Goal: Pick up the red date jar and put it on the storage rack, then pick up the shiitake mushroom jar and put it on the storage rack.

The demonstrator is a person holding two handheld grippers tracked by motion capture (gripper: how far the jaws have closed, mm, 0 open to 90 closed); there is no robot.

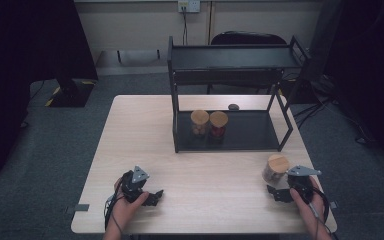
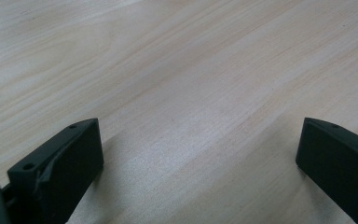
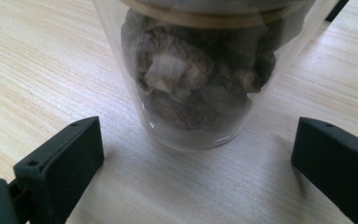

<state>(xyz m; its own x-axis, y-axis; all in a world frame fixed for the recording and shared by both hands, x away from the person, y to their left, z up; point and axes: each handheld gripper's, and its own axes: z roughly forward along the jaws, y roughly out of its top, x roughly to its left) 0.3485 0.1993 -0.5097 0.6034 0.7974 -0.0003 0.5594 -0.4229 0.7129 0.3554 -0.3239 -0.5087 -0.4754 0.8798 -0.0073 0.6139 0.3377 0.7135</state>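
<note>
Jar (image 3: 193, 74) stands just beyond right gripper's (image 3: 193, 158) spread fingers (image 3: 58, 161), untouched.

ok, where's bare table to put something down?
Free: the left half of the table beside the black rack, and the front middle strip between the left gripper and right gripper. Crowded: the rack's lower shelf left end with two jars, and the mushroom jar front right.

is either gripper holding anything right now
No. The right gripper is open with the mushroom jar ahead of its fingers, untouched; the left gripper is open over bare table.
</note>
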